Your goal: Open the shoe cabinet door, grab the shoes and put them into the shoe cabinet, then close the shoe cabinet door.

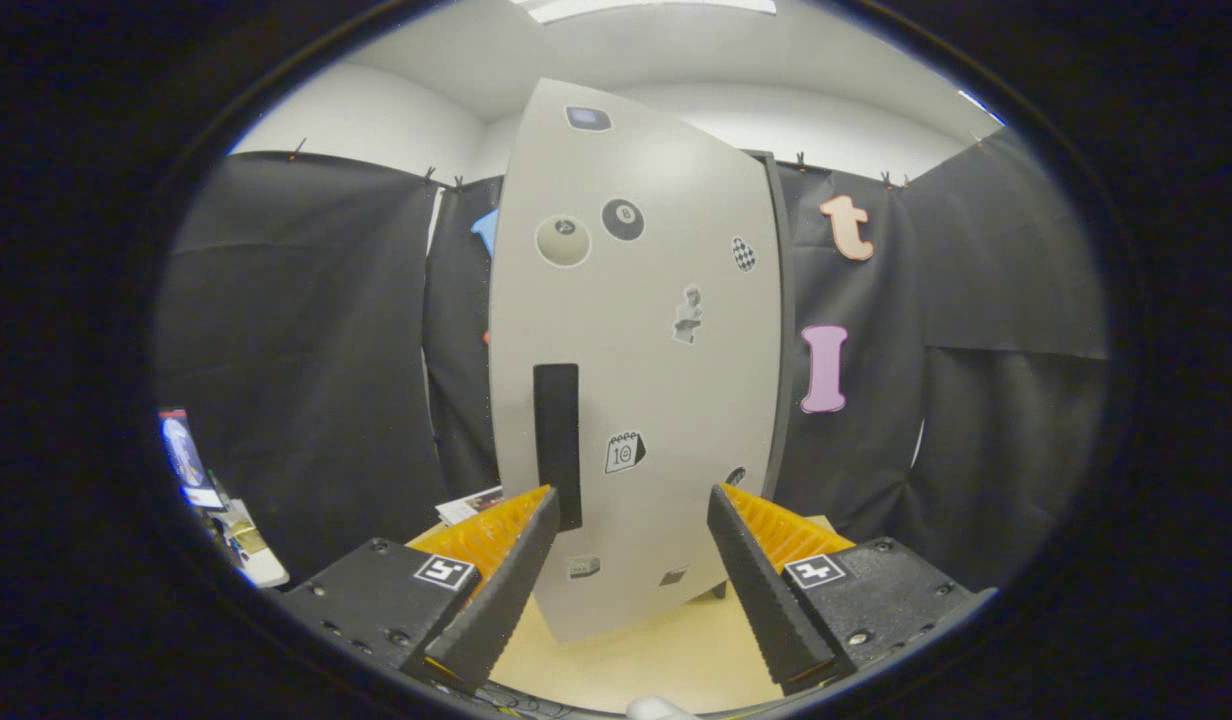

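Just ahead of the gripper (631,500), whose fingers stand wide apart and hold nothing, rises the pale grey, sticker-dotted shoe cabinet door (666,380), its dark vertical slot handle (557,440) beside the left finger. Door-handling seems in hand, whether opening or closing cannot be told.

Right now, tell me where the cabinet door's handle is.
The dark handle runs upright on the left part of the door, just beyond the left finger of the open tongs, beside a calendar sticker.
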The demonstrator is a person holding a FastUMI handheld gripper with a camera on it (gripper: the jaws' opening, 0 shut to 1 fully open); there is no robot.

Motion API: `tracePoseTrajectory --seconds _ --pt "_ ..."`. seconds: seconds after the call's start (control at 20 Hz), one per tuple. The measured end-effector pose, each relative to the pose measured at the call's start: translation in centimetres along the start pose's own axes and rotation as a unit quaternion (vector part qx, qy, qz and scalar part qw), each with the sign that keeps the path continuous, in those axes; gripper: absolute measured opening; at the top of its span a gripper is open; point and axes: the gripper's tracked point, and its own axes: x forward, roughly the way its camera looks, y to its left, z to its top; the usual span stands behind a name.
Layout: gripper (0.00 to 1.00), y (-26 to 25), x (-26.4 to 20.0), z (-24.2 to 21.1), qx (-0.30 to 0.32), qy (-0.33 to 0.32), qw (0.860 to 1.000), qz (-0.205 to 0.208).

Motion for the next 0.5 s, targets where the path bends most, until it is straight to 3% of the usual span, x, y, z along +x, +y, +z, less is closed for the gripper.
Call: tracePoseTrajectory --seconds 0.2,0.5 --pt "0.98 0.9 -1.0 0.7 0.005 -0.004 1.000 -0.001" --pt "0.98 -0.7 -3.3 1.4 0.002 -0.002 0.999 -0.046"
